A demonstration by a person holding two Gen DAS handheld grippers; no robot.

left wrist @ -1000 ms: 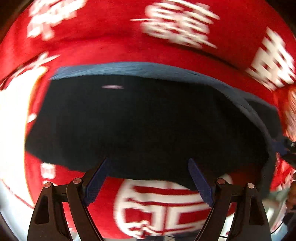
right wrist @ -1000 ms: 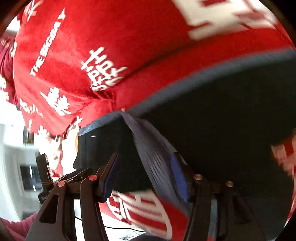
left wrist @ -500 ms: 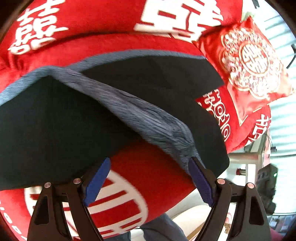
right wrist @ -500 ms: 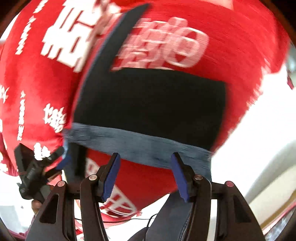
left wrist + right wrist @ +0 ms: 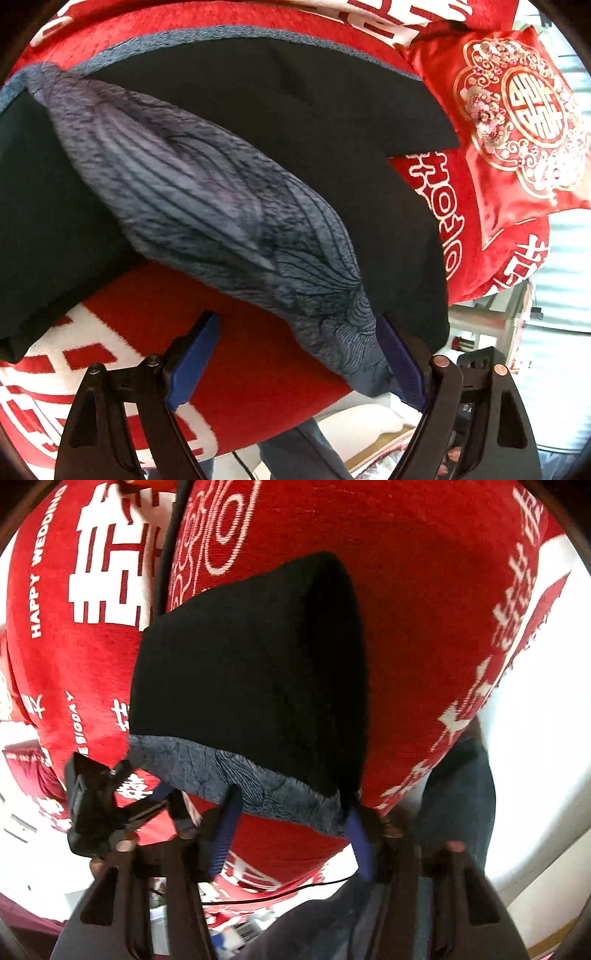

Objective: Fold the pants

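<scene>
Change: since a second ago the flat pants (image 5: 258, 122) show a bunched grey waistband (image 5: 221, 206) running to lower right.
Meaning: I judge a fold underway.
Left gripper (image 5: 299, 362): wide, band's end touching its right pad.
Right gripper (image 5: 291, 834): wide, at the band's edge.
Textures: ribbed band, smooth black cloth, plush red blanket (image 5: 258, 362).

Left hand-held gripper (image 5: 299, 356) has its blue-padded jaws spread wide; right hand-held gripper (image 5: 291, 829) likewise spread, fingers pointing forward
</scene>
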